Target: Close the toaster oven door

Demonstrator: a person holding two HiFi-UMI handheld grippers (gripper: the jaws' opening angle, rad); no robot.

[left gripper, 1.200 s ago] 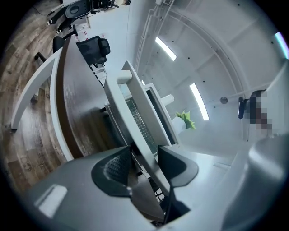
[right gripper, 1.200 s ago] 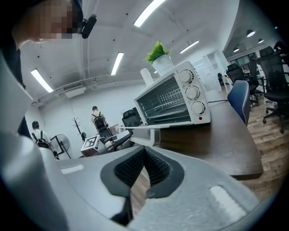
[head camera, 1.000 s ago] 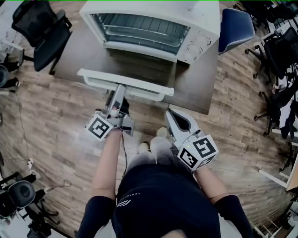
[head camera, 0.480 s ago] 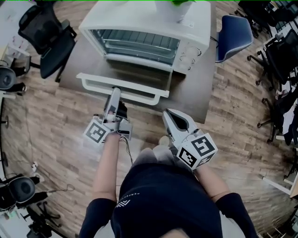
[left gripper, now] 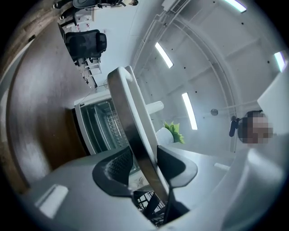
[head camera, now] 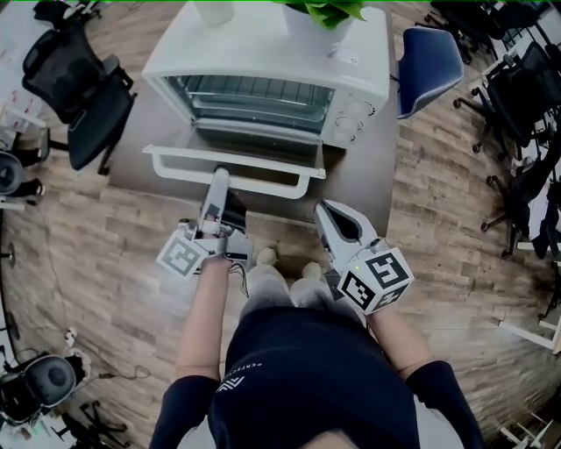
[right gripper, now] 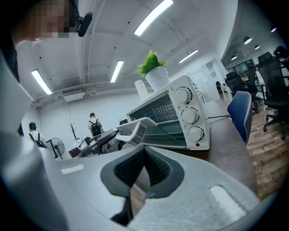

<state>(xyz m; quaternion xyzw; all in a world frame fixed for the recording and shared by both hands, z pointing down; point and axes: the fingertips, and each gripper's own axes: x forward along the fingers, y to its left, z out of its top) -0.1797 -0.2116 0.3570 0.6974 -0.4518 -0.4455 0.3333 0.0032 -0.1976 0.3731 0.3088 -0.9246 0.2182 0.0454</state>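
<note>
A white toaster oven stands on a brown table, its door swung down and forward, partly raised. The door's white handle bar runs along its front edge. My left gripper reaches up to that bar; in the left gripper view the handle passes between the jaws, which have just been closing, and both pads touch it. The oven's racks show behind. My right gripper hangs to the right of the door, shut and empty; its view shows the oven and handle.
A potted plant and a white cup sit on the oven's top. A blue chair stands right of the table, a black office chair to the left. Wooden floor lies around the person's feet.
The door has swung upward toward the oven with my left gripper rising at its handle. The right gripper has drifted a little alongside.
</note>
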